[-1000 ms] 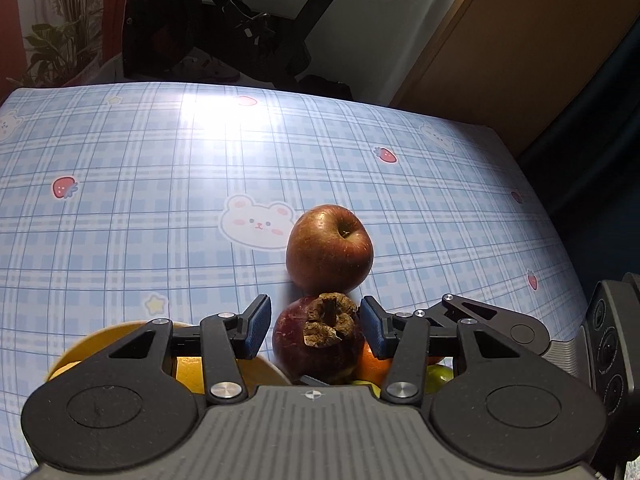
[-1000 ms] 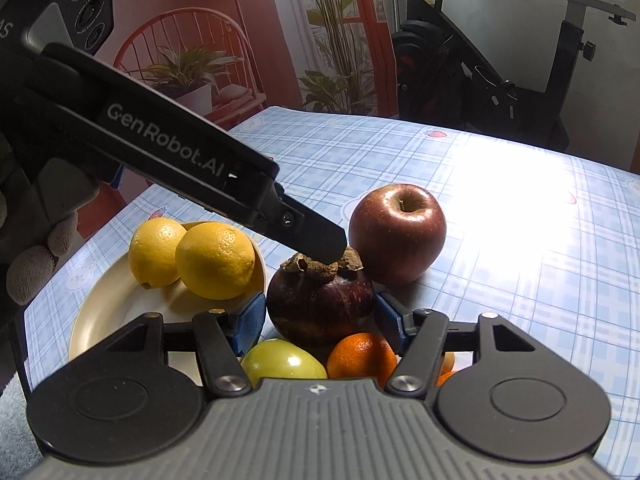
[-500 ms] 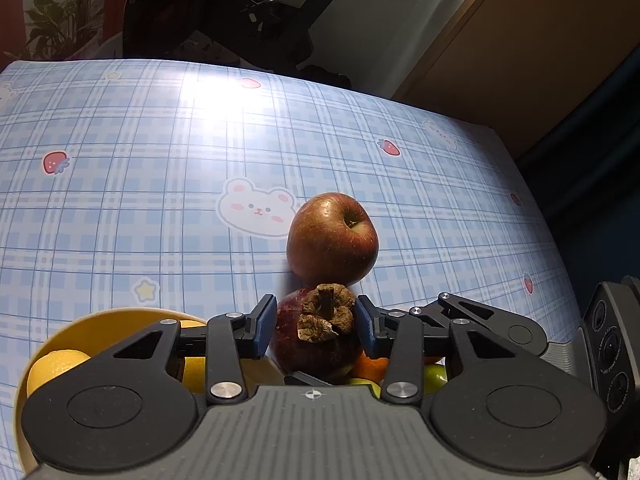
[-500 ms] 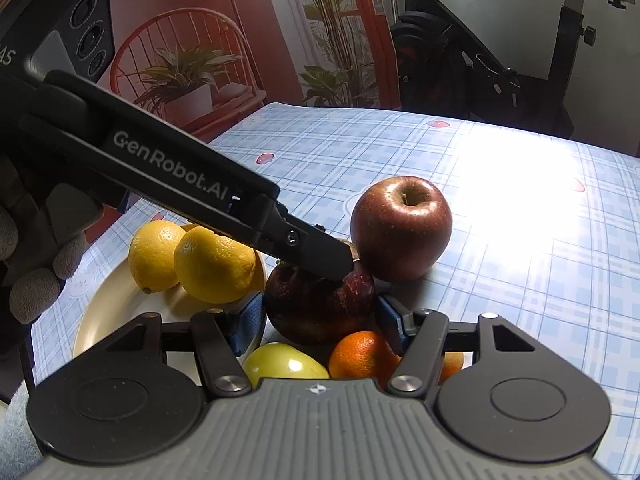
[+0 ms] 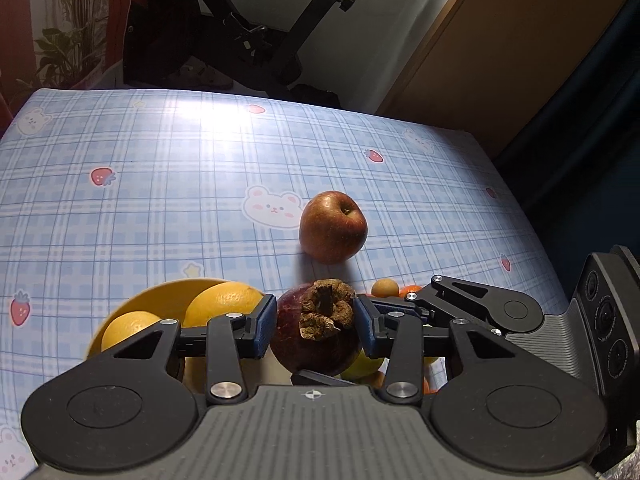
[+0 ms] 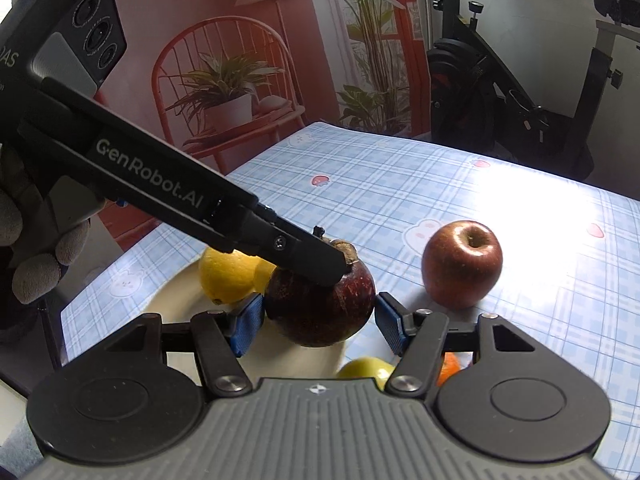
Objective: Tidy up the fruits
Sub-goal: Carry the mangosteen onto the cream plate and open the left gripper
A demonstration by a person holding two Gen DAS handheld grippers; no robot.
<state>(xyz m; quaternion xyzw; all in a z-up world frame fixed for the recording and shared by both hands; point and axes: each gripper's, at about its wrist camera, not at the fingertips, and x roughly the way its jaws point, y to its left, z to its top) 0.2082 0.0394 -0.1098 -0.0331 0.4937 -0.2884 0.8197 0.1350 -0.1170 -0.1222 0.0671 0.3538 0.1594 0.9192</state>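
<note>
- Mangosteen (image 5: pixel 316 336) sits clamped between the left gripper (image 5: pixel 315 326) pads, raised beside the yellow bowl (image 5: pixel 132 312) (hard, round rind; grip its widest part).
- Right wrist view: right gripper (image 6: pixel 320 322) spread open around mangosteen (image 6: pixel 320 308), not squeezing; apple (image 6: pixel 462 264) far right.

The left gripper (image 6: pixel 320 268) bears "GenRobot.AI" in white along its black arm (a few cut-off letters sit at the frame's left edge).

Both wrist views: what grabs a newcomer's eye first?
The dark mangosteen, dead centre, clamped in the left gripper above the yellow plate holding lemons. Next, the red apple alone on the plaid tablecloth behind it.
</note>
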